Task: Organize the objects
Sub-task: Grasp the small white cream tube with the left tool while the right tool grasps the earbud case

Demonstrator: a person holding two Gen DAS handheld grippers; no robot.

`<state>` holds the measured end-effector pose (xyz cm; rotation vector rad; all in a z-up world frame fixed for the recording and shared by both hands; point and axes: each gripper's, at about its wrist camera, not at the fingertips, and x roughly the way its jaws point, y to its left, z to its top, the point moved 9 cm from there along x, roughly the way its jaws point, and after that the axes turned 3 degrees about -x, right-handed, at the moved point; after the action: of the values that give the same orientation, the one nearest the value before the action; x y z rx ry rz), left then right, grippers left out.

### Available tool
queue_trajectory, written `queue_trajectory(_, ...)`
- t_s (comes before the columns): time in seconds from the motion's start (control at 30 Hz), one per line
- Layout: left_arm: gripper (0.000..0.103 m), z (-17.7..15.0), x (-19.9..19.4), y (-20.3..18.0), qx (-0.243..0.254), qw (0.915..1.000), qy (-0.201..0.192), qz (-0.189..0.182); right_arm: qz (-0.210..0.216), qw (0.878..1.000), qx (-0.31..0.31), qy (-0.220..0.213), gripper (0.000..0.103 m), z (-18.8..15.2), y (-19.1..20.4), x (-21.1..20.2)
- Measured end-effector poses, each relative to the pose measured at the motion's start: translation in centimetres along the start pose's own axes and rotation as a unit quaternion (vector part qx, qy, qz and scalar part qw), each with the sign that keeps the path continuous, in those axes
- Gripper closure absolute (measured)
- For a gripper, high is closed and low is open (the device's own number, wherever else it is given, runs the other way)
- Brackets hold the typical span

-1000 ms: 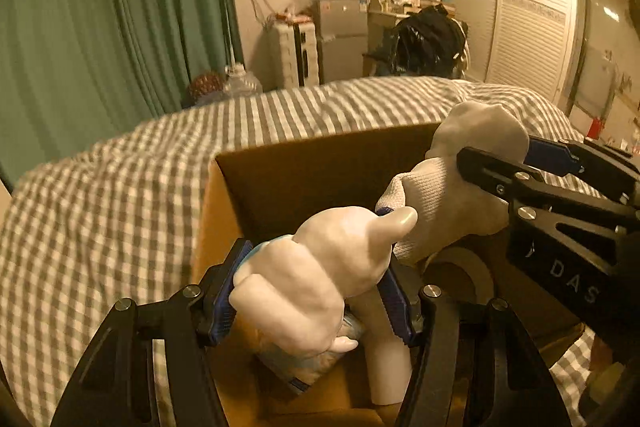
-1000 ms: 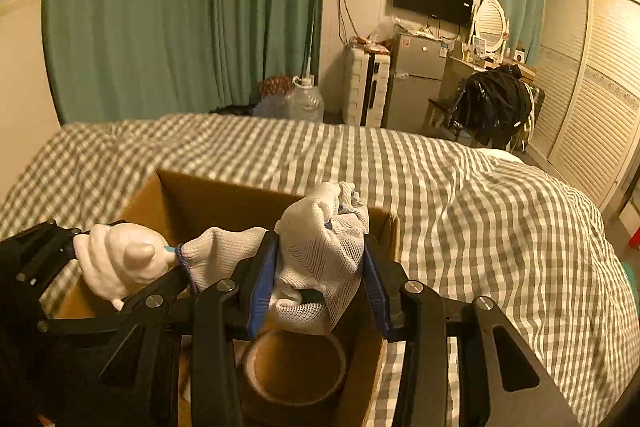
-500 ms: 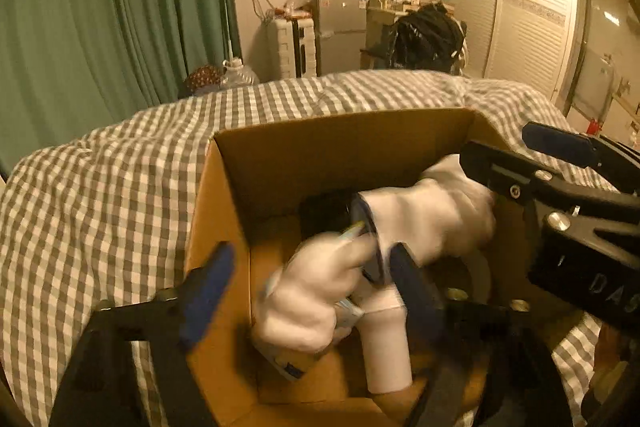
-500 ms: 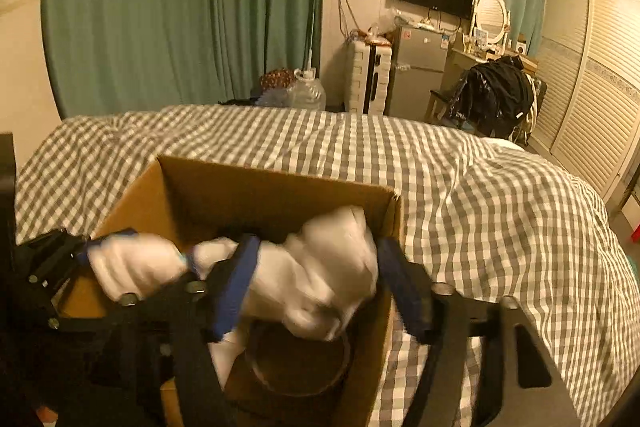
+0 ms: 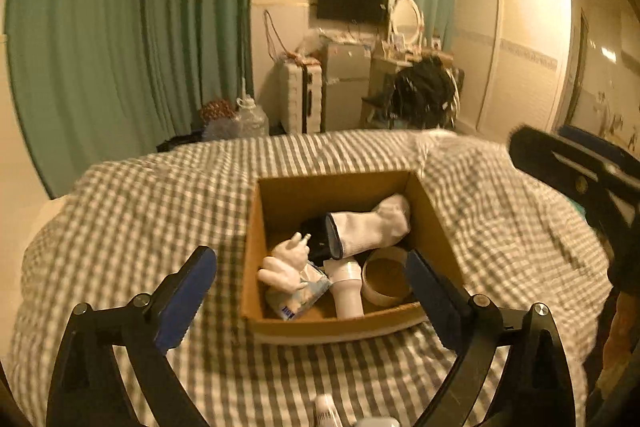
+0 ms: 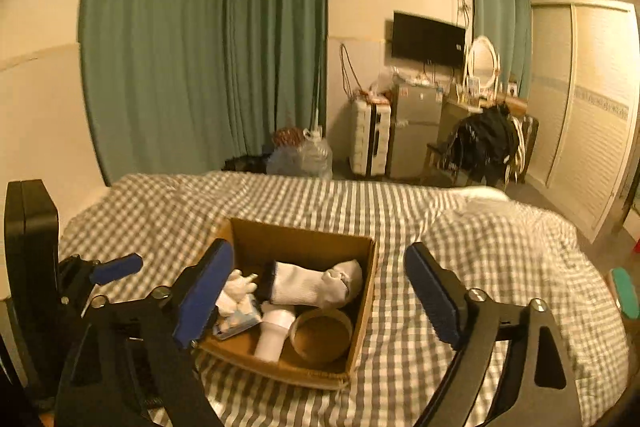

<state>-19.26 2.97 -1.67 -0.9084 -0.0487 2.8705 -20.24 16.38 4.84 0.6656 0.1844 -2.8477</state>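
Both tools hang spread wide and empty above our bed point(image 5: 120, 211): left tool point(image 5: 312, 287), right tool point(image 6: 320, 287). On the checked cover we see the cardboard box point(image 5: 430, 223). Inside it lie the white sock point(image 5: 372, 227), the brown tape roll point(image 5: 384, 277), the white glove point(image 5: 286, 263) resting on a tissue packet point(image 5: 298, 297), and a white bottle point(image 5: 347, 291) between glove and roll.

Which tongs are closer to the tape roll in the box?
Hard to call; both tongs, left and right, hang open above the box, similarly far from the tape roll.
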Motion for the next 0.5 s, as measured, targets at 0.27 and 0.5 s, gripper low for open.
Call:
queue_trajectory(0.27, 0.001, -1.6, -5.4, 1.8, -0.02, 0.9988, -0.005, 0.045, 0.018, 0.999, -0.036, -0.019, 0.011, 0.8, 2.0, -7.7)
queue_trajectory(0.5, 0.001, -9.1, -3.6, 3.7, -0.051, 0.9969, 0.041, 0.044, 0.042, 0.998, -0.037, 0.021, 0.011, -5.2, 3.9, -7.7)
